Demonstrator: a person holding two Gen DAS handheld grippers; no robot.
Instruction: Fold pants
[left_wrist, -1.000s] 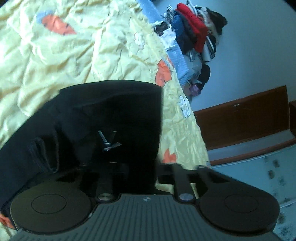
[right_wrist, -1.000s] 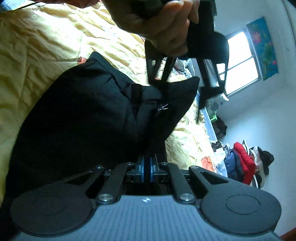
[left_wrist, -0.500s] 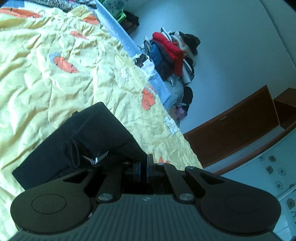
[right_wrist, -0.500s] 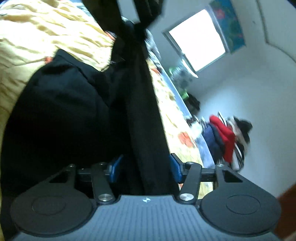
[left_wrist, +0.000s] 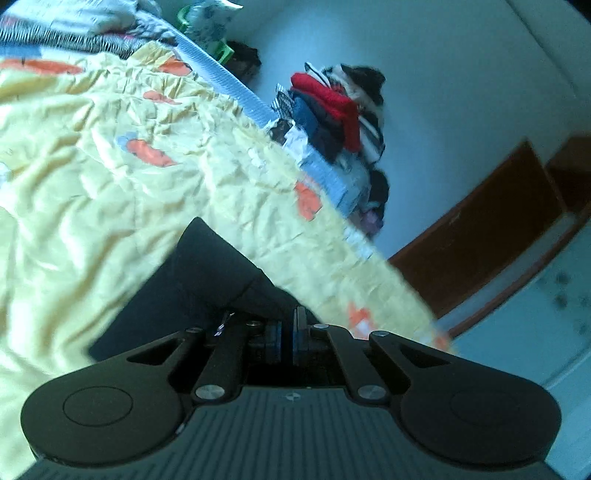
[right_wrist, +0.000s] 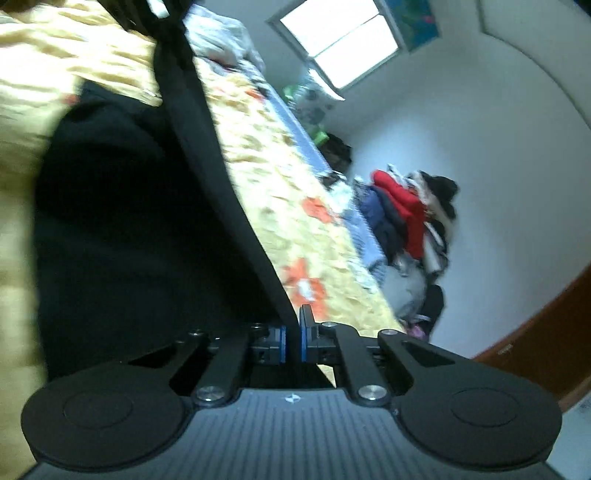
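Observation:
The black pants (left_wrist: 192, 280) hang over the yellow bedspread (left_wrist: 92, 177), lifted by both grippers. My left gripper (left_wrist: 287, 332) is shut on an edge of the pants, which drape down and left from it. My right gripper (right_wrist: 291, 338) is shut on another edge of the pants (right_wrist: 129, 221); a taut black band of fabric (right_wrist: 207, 147) runs from its jaws up to the top left, toward the other gripper, which is mostly out of frame there.
A heap of clothes with a red garment (left_wrist: 332, 110) sits past the bed's far edge, also in the right wrist view (right_wrist: 402, 218). A brown wooden board (left_wrist: 487, 221) lines the white wall. A bright window (right_wrist: 340, 40) is high up.
Both grippers have risen with the pants, which now hang stretched between them. The right gripper's jaws, apart half a second ago, have closed on the fabric.

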